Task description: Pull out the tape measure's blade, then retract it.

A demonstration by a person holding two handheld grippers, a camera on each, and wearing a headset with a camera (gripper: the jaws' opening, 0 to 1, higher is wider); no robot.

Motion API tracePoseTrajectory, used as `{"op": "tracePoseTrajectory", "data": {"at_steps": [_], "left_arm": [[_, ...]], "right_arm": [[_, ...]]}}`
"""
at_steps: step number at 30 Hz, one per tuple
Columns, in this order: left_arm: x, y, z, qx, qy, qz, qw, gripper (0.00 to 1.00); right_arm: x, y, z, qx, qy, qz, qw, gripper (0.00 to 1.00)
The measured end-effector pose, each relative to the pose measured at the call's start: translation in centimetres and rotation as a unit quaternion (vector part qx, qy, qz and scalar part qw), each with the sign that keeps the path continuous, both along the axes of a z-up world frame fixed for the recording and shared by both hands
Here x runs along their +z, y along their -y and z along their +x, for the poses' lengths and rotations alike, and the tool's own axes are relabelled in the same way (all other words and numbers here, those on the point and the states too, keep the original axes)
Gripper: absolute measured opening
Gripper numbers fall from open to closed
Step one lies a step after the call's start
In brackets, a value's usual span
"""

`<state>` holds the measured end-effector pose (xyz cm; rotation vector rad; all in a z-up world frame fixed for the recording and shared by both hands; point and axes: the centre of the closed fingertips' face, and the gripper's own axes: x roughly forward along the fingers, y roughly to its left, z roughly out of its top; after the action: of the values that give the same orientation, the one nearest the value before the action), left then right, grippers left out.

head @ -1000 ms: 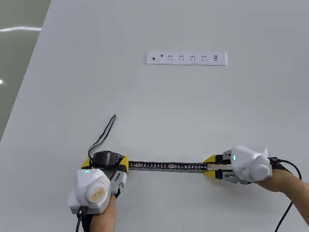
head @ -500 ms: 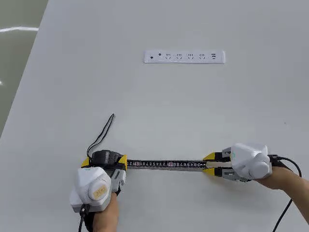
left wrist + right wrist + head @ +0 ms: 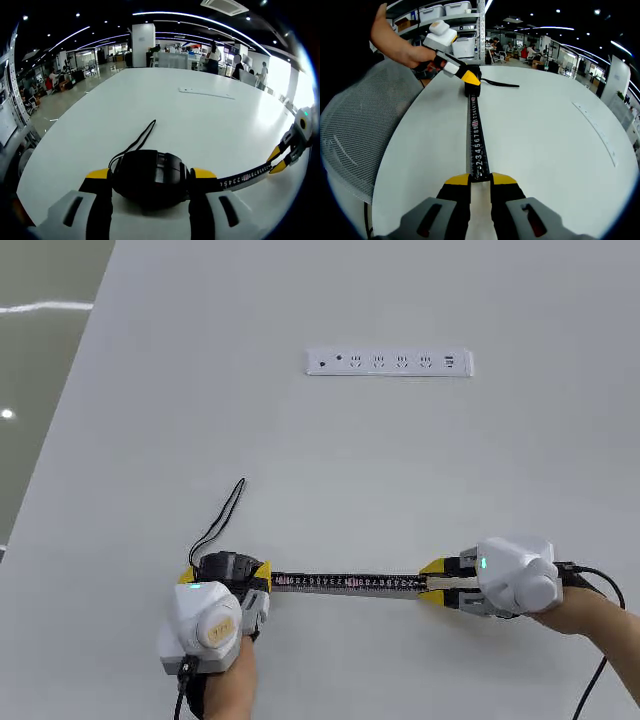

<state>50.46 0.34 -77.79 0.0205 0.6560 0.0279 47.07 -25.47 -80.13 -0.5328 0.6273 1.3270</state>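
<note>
Left hand-held gripper (image 3: 222,578) clamps the case (image 3: 149,172); right hand-held gripper (image 3: 473,179) pinches the blade (image 3: 476,135) tip — thin, likely springy and slick, so grip there.

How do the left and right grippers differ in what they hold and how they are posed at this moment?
The left gripper clamps the black tape measure case, jaws set wide; the right gripper pinches the blade at its end, jaws nearly together. The left gripper points away from the person; the right gripper points sideways along the blade toward the case. Both are shut on the same tool, low over the white table.
</note>
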Motion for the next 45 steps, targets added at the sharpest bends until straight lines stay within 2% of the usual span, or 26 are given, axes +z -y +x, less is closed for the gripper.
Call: {"op": "tracePoseTrajectory", "data": {"at_steps": [15, 20, 24, 27, 31, 35, 41, 45], "left_arm": [[-0.1, 0.1, 0.1, -0.009, -0.003, 0.029, 0.9995, 0.59], [-0.1, 0.0, 0.0, -0.012, -0.007, 0.031, 0.9994, 0.59], [-0.1, 0.0, 0.0, -0.008, 0.000, 0.025, 0.9997, 0.59], [-0.2, -0.1, 0.0, -0.009, -0.004, 0.023, 0.9997, 0.59], [-0.2, -0.1, 0.0, -0.010, -0.001, 0.021, 0.9997, 0.59], [-0.2, 0.0, 0.0, -0.013, -0.008, 0.017, 0.9997, 0.59], [-0.1, -0.2, -0.1, -0.012, -0.010, 0.001, 0.9999, 0.59], [-0.3, -0.2, -0.1, -0.012, -0.011, -0.001, 0.9999, 0.58]], "right_arm": [[0.3, -0.1, -0.1, -0.001, 0.002, 0.001, 1.0000, 0.13], [0.4, -0.1, -0.1, -0.001, 0.003, 0.003, 1.0000, 0.13], [0.5, -0.1, -0.2, -0.002, 0.002, 0.002, 1.0000, 0.13], [0.6, -0.2, -0.1, -0.003, 0.003, 0.004, 1.0000, 0.13], [0.9, -0.2, -0.1, -0.006, 0.004, 0.006, 1.0000, 0.13], [1.2, -0.2, -0.1, -0.007, 0.006, 0.009, 0.9999, 0.13], [1.5, -0.3, -0.2, -0.006, 0.009, 0.010, 0.9999, 0.13], [1.5, -0.4, -0.1, -0.007, 0.010, 0.012, 0.9998, 0.13]]}}
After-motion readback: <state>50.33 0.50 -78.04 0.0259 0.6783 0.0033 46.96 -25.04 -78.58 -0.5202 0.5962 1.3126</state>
